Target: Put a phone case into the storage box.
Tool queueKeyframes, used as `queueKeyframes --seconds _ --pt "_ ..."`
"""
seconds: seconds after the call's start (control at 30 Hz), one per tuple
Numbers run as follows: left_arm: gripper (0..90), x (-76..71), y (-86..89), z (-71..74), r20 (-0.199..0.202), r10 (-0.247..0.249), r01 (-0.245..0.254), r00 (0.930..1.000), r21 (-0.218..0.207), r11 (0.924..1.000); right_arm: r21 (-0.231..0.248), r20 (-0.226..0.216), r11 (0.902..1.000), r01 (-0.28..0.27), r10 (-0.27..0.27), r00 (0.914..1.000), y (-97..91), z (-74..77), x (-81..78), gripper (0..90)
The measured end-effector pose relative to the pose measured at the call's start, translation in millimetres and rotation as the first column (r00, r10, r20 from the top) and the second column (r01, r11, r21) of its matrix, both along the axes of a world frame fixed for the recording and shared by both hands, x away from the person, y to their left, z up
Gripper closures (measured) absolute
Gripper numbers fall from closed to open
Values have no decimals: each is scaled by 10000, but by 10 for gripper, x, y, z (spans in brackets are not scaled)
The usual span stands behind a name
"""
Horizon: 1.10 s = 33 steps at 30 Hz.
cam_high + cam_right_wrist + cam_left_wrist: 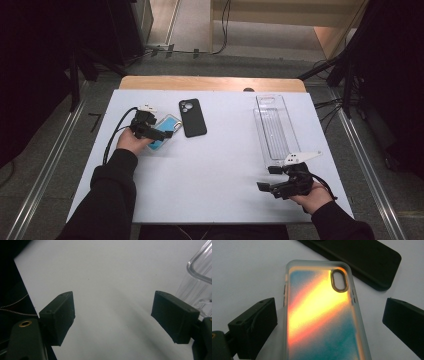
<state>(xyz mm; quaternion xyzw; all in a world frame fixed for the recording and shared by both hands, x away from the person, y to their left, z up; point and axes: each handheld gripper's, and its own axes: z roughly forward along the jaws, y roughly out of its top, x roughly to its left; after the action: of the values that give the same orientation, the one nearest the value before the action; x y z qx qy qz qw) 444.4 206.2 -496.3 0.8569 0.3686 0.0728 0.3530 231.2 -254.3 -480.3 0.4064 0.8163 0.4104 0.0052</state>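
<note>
On the left side of the white table (210, 165), the colourful phone case (165, 131) lies flat, back up, just beside the black phone case (192, 117), which sits a little farther from the person. The left tool (159, 134) is over the colourful case; in the left gripper view its jaws stand apart on either side of the case (322, 317), pads clear of the frosted rim, so nothing is gripped. The step in hand looks like picking up this case. To do it well: drop low so both pads meet the long side rims squarely, well short of the camera cutout (339, 280), centre the case between the jaws so one pad doesn't shove it sideways into the black case, then squeeze gently, since the soft rim will likely flex. Lift straight up, clear of the black case.

Near the front right of the table the right tool (274, 186) rests in the hand, released, jaws wide over bare table. The clear plastic tray (274, 131) lies just beyond it, probably where the case goes.
</note>
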Motion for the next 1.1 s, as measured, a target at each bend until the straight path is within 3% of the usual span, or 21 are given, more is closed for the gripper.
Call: queueKeyframes --seconds 0.1,0.2,0.4,0.57,0.9,1.1 --pt "1 -10 -18 -38 53 -95 93 9999 265 9996 -13 -7 10000 -7 7 10000 -1 1 -3 171" --pt "1 -16 -18 -42 98 -72 70 9999 274 9996 -13 1 10000 -14 14 10000 -1 -2 0 171" --pt "2 -89 -72 -89 809 -170 97 9966 901 9959 -21 -8 10000 -4 4 10000 -1 -2 -3 171" --pt "2 -115 -110 -105 1053 -285 145 9940 1317 9912 -79 -2 10000 -6 6 10000 -2 -7 -5 171" --pt "22 -140 -105 -111 1227 -91 -58 9924 1202 9927 -94 -3 10000 -1 1 10000 1 -9 -1 171" --pt "164 -191 -76 -100 1456 173 -313 9892 944 9950 -117 -20 9999 -6 6 10000 1 -10 0 171"
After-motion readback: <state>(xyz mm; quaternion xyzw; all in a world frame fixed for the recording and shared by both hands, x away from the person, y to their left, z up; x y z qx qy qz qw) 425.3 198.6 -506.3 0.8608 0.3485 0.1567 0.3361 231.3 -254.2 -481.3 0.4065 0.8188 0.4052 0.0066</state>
